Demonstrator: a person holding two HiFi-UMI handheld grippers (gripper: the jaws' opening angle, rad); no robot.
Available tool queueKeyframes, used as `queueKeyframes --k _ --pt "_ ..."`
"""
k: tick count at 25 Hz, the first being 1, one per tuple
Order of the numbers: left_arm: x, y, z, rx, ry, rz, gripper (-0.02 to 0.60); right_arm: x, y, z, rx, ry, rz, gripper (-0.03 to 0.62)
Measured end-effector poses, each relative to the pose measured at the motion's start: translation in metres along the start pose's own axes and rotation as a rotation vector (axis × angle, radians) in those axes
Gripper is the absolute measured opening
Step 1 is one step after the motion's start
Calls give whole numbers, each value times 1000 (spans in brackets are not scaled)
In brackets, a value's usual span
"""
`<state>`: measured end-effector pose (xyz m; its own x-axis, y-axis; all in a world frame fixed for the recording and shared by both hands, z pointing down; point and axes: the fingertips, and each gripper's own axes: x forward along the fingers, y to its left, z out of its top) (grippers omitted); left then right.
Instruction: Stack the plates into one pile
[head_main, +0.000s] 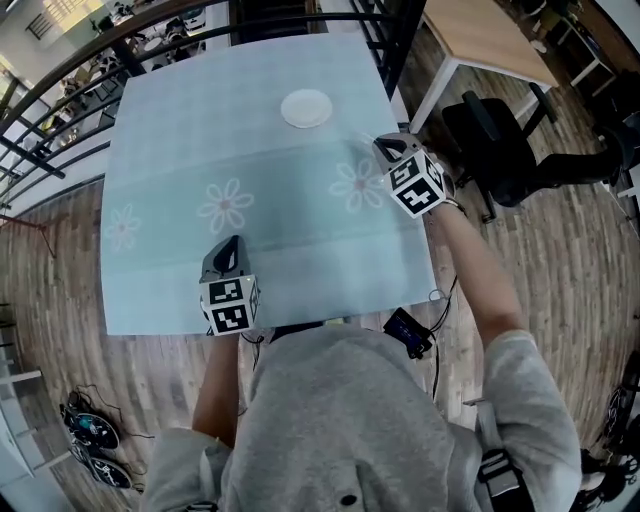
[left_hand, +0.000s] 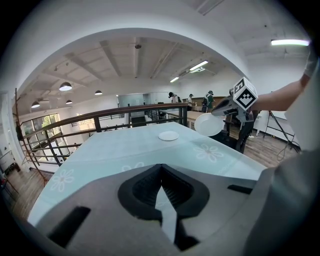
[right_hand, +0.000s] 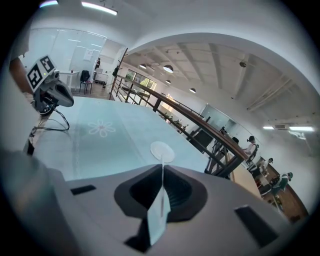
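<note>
Right gripper (head_main: 388, 150) clamps a white plate (left_hand: 209, 124) at right; second plate (head_main: 306, 108) lies far on the table (head_main: 170, 150); left gripper (head_main: 230, 248) closed, empty.

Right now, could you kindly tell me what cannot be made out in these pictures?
- Held plate: the right gripper view shows it only edge-on in the right claw, so its face is unseen there.
- Far plate: too small in every view to tell whether it is one plate or several.
- Left claw: in the head view its own body hides the jaws.
</note>
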<state>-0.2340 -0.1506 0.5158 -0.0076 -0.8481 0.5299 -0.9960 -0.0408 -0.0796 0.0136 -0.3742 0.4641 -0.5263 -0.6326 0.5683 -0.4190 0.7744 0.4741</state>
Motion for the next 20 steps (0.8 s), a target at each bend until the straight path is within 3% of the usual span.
queueKeyframes --k 14,20 --pt "7 33 -2 -39 35 23 20 52 -51 76 -63 -57 -23 31" --pt "23 43 -4 -96 55 15 19 81 -54 96 -102 -47 -5 31"
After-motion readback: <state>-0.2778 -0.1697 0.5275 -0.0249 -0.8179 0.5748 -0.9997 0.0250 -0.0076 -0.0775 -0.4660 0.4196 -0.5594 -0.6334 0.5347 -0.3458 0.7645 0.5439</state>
